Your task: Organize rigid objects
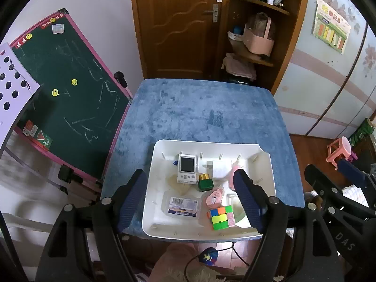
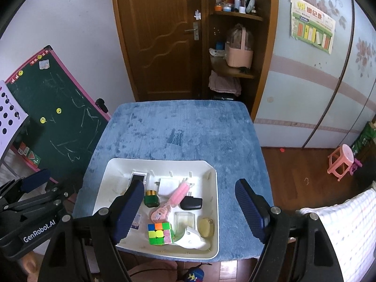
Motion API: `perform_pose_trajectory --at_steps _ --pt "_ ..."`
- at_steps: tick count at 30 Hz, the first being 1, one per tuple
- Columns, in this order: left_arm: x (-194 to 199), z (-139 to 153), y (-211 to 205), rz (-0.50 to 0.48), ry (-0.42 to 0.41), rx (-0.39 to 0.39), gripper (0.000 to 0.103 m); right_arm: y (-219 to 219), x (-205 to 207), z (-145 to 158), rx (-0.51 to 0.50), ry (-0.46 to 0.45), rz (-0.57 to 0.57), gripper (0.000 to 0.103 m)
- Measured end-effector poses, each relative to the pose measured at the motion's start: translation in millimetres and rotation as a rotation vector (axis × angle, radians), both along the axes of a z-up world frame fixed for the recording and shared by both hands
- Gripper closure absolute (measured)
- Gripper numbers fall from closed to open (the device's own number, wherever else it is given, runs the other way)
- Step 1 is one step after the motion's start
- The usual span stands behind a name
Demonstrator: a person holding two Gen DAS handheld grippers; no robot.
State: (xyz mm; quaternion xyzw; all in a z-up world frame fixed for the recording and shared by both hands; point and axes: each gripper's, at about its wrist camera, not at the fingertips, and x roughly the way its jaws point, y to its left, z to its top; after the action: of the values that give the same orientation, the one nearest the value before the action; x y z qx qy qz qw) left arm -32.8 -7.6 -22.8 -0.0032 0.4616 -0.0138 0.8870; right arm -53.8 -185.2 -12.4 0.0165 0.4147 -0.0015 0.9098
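Tray [image 1: 150, 202]: full | left hand-held gripper [image 1: 190, 197]: spread, empty | right hand-held gripper [image 2: 190, 209]: spread, empty

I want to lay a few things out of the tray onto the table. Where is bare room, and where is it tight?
The blue tablecloth lies bare from the white tray's far rim to the table's far edge, with a narrower bare strip along the tray's right. Inside the tray it is crowded: Rubik's cube, green jar, black charger and pink toy sit close together.

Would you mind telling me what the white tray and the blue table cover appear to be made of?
White tray: probably moulded plastic, smooth with a slight sheen and rounded rim. Blue table cover: seemingly plush, velvety fabric; its nap shows brushed light and dark patches.
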Motion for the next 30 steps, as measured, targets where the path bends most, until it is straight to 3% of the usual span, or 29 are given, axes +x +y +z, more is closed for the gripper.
perform_pose_trajectory --at_steps 30 --pt "2.8 2.2 0.2 -0.020 -0.001 0.010 0.024 2.5 0.5 12.5 -0.008 -0.030 -0.024 0.023"
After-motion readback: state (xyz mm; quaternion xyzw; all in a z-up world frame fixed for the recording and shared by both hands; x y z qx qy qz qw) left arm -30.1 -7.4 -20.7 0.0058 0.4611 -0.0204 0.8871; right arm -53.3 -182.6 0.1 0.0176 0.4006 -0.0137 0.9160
